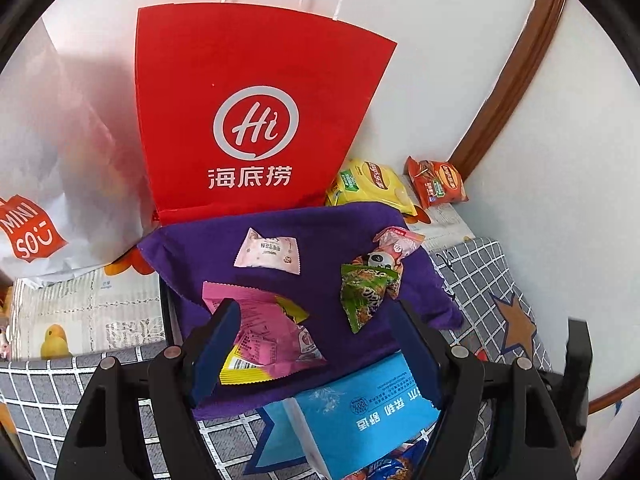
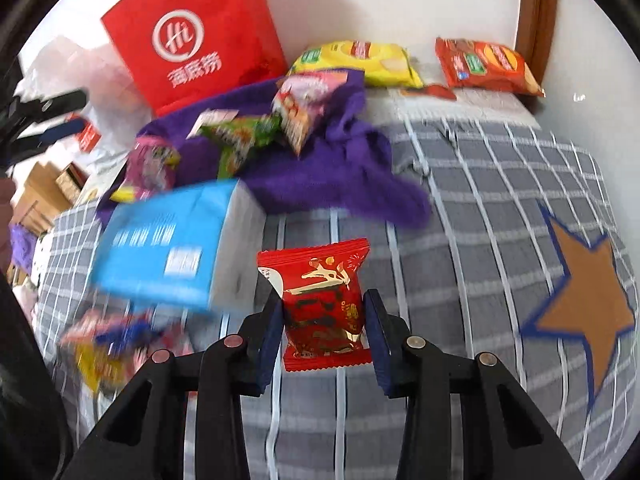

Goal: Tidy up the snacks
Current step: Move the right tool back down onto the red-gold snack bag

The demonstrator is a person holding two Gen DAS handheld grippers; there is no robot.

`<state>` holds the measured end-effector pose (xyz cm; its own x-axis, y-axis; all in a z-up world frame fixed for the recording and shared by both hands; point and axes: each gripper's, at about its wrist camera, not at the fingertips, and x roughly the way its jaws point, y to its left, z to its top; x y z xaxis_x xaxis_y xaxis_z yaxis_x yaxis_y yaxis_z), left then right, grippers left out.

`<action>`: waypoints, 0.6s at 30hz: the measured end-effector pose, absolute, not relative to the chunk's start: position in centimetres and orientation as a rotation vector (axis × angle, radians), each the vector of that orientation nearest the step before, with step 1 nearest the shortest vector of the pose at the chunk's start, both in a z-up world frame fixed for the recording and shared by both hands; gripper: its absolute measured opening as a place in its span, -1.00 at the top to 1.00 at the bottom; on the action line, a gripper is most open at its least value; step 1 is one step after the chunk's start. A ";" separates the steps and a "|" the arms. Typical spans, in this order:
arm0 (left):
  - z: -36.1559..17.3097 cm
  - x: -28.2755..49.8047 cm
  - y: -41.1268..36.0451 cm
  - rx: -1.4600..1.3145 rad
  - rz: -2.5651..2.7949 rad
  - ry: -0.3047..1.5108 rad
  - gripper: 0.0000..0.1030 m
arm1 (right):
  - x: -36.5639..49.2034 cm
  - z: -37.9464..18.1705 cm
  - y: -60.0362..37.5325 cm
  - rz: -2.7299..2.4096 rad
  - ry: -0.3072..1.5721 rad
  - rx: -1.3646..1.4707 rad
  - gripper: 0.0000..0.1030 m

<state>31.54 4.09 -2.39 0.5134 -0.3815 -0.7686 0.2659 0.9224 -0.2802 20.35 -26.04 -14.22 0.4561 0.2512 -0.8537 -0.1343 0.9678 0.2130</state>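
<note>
While the right gripper (image 2: pixel 325 322) is clamping a red snack packet (image 2: pixel 320 304) just beside the blue box (image 2: pixel 168 248), left gripper (image 1: pixel 316 344) is hanging spread w/ nothing held.

wall (image 1: pixel 460 40): standing white behind
trim (image 1: pixel 516 68): running brown up it
bedspread (image 2: pixel 480 200): lying grey, checked, star-patterned
</note>
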 end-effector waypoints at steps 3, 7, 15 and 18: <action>-2.3 31.5 4.1 -0.134 -0.387 0.954 -0.48 | 19.1 -15.0 -25.5 0.258 1.101 0.097 0.23; -2.1 31.4 4.1 -0.132 -0.389 0.950 -0.48 | 18.7 -17.0 -24.4 0.235 1.110 0.059 0.16; -1.5 30.7 3.4 -0.104 -0.397 0.939 -0.48 | 18.8 -17.7 -24.0 0.204 1.016 0.077 0.19; -1.1 30.0 2.9 -0.079 -0.399 0.927 -0.48 | 18.5 -17.9 -23.8 0.189 0.971 0.061 0.19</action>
